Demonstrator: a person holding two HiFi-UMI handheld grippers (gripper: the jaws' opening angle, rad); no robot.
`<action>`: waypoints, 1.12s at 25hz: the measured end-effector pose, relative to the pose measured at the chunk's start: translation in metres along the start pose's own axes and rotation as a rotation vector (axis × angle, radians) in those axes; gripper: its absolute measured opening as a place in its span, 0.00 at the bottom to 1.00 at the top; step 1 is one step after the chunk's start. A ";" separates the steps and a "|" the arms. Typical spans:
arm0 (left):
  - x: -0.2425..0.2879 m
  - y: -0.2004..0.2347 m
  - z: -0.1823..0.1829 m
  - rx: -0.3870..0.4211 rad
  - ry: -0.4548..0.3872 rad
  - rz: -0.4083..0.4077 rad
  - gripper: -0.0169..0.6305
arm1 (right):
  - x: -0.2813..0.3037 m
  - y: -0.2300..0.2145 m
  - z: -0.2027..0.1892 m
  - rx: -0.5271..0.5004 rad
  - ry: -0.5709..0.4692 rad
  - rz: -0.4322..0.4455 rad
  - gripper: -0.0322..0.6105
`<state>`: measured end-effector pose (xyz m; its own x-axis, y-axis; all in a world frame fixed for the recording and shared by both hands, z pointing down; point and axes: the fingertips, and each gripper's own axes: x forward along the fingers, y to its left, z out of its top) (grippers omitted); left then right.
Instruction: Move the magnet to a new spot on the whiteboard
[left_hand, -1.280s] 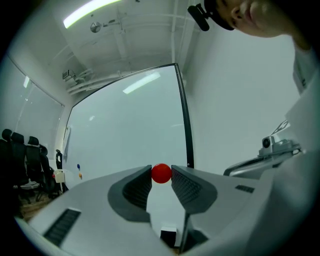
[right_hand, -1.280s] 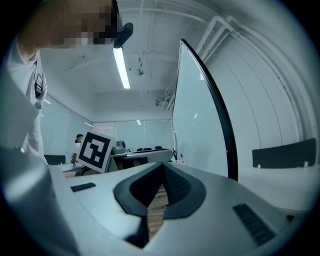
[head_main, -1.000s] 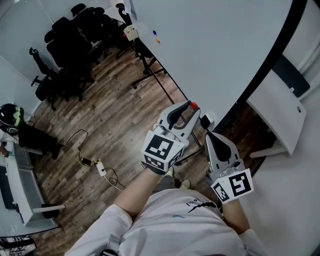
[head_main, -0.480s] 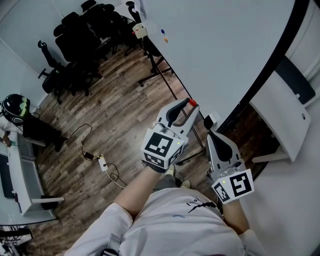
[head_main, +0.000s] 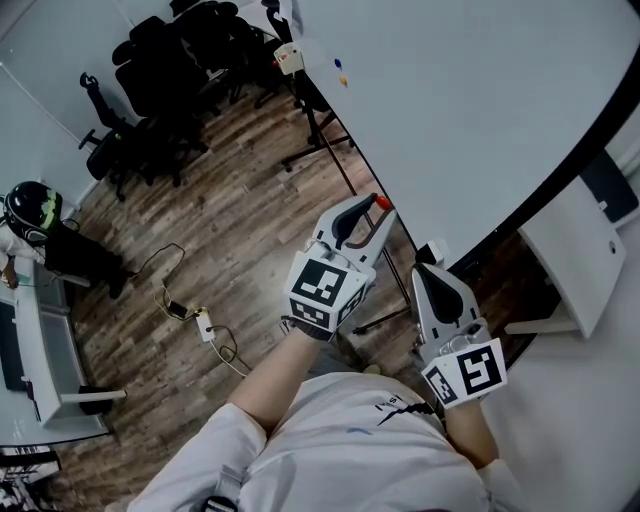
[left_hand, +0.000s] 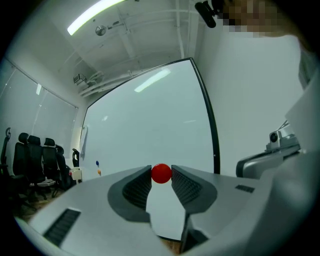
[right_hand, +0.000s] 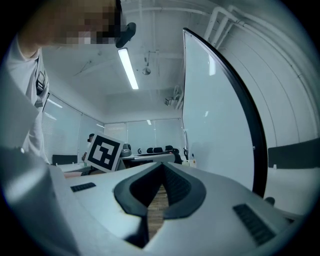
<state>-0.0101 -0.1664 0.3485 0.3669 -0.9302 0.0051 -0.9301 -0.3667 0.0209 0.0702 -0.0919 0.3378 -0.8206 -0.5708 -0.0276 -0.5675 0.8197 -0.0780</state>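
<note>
The left gripper (left_hand: 161, 177) still pinches the small round red magnet (left_hand: 161, 173) and has carried it slightly higher, close before the large white whiteboard (head_main: 470, 110). I judge it is not yet placed. The right gripper (right_hand: 161, 172) is pressed together and empty.

shirt (head_main: 340, 450): white, short-sleeved | left tool (head_main: 375, 211), right tool (head_main: 424, 271): white-grey shells, black-and-white marker cubes (head_main: 322, 292)
</note>
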 end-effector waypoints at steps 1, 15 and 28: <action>0.005 0.008 -0.002 -0.003 0.001 -0.002 0.23 | 0.008 -0.002 -0.002 -0.003 0.005 -0.002 0.07; 0.130 0.180 -0.034 0.004 0.058 -0.111 0.23 | 0.193 -0.055 -0.029 0.024 0.078 -0.129 0.07; 0.238 0.254 -0.035 -0.002 0.044 -0.267 0.23 | 0.275 -0.099 -0.045 0.030 0.146 -0.335 0.07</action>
<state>-0.1586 -0.4807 0.3897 0.5998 -0.7991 0.0423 -0.8002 -0.5990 0.0298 -0.1025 -0.3277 0.3831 -0.5919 -0.7925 0.1471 -0.8059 0.5855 -0.0879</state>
